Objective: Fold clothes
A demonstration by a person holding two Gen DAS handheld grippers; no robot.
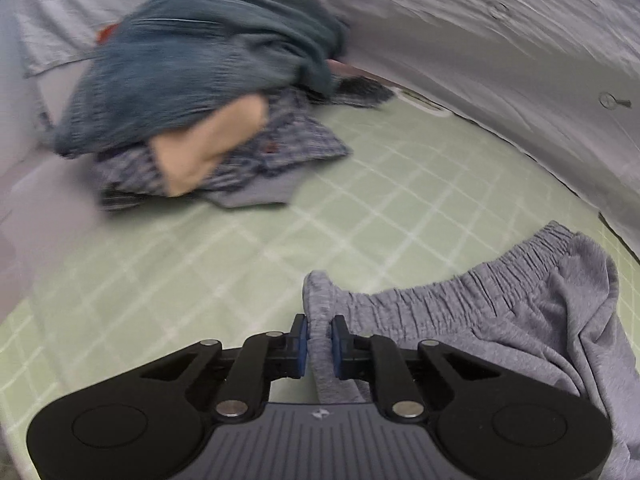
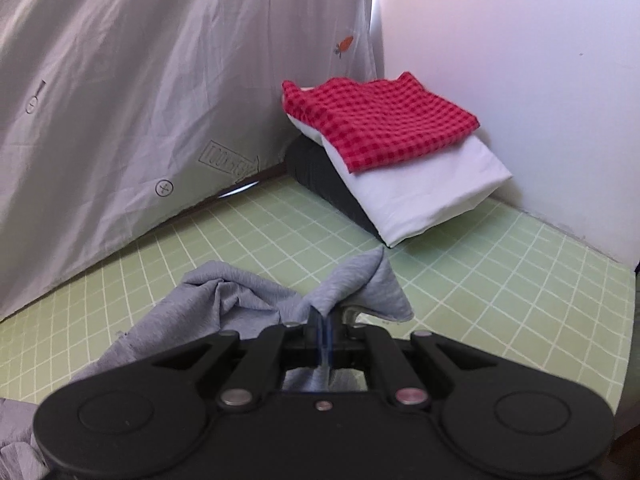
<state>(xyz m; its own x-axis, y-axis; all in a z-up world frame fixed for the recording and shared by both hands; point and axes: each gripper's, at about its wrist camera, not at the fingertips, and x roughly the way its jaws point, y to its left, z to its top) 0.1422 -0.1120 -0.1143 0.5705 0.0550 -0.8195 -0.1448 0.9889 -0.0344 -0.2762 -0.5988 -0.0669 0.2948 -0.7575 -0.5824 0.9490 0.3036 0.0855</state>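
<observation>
Grey shorts (image 1: 500, 320) lie partly bunched on the green checked tabletop (image 1: 200, 280), held at two points. The left tool (image 1: 319, 344) is clenched on one end of the gathered elastic waistband (image 1: 460, 292), its blue pads (image 1: 303, 346) pressing a thick roll of fabric between them; the right tool (image 2: 324, 334) is closed tight on a thin peak of the same grey cloth (image 2: 348, 280), which rises into a tent above its tip. The garment looks light, soft and limp: it will sag and crease wherever it is not supported, and it will not hold a shape unaided. The waistband is probably the best place to take hold, being thicker and less likely to slip than a single layer, and a grip at each of its ends should let the cloth hang flat for folding. The left wrist view alone shows the waistband and, farther back, a loose pile of clothes (image 1: 200, 80), blurred, with a blue-grey garment over a checked one against a grey draped sheet (image 1: 500, 60). The right wrist view alone shows a folded stack in the corner: a red checked cloth (image 2: 380, 124) on a white piece (image 2: 420, 200) over a dark block (image 2: 320, 176), likely where finished items go. Neither view shows the whole of the shorts.
</observation>
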